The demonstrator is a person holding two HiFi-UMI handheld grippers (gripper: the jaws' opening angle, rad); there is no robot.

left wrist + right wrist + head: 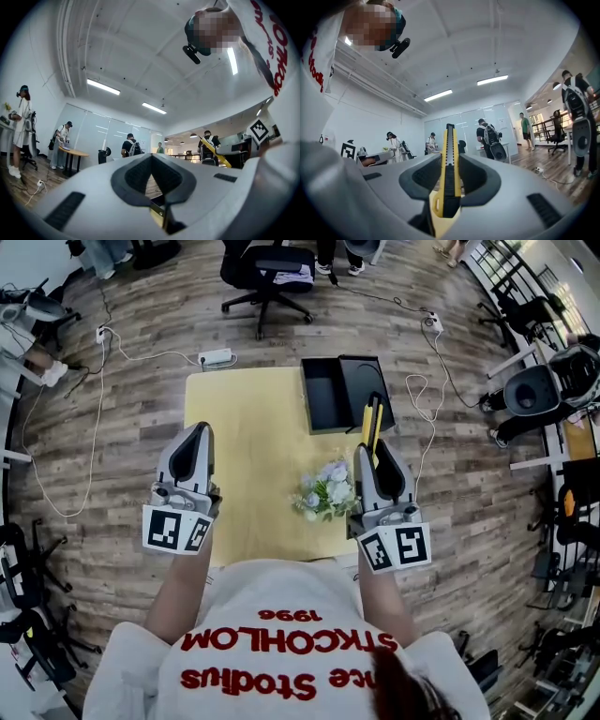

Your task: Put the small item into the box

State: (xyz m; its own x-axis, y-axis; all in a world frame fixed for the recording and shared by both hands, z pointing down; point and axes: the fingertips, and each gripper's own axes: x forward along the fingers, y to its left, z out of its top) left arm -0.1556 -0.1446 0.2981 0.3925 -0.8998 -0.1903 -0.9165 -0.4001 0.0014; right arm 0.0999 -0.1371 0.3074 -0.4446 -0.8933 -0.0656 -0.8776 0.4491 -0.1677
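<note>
My right gripper [375, 452] is shut on a yellow and black utility knife [371, 424], which sticks out past the fingertips toward the far side of the table. In the right gripper view the knife [449, 173] stands upright between the two dark pads of that gripper [450, 165]. An open black box [326, 395] lies at the table's far edge, its lid [367, 381] beside it on the right, just beyond the knife tip. My left gripper [199, 433] hovers over the table's left side, shut with nothing in it; in its own view the left gripper [151, 160] has its pads meeting at the tip.
A small bunch of pale artificial flowers [325, 493] lies on the yellow table [253, 418] between the grippers. A black office chair [267, 277] stands beyond the table. A power strip [216, 357] and cables lie on the wood floor. Several people stand in the room behind.
</note>
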